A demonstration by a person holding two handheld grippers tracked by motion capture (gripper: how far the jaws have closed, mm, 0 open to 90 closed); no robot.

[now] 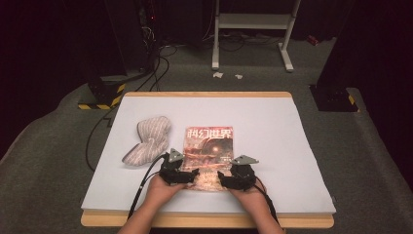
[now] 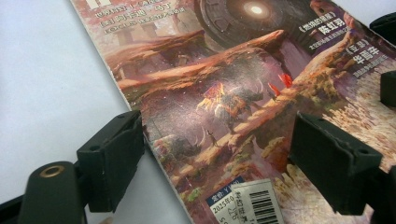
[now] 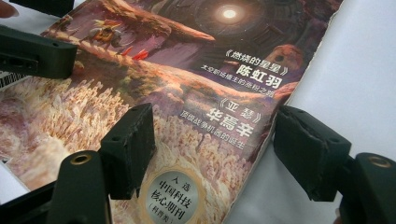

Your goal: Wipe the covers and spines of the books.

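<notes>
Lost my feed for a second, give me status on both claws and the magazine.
Left claw open, jaws astride the magazine near-left edge. Right claw open, astride its near-right edge. Magazine flat on white table, cover up. Striped cloth lies left, apart, not in the way.

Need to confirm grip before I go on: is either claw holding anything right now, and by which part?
Nothing is held. Both claws, left and right, are open, straddling the near corners of the glossy orange-brown magazine lying flat on the white table.
</notes>
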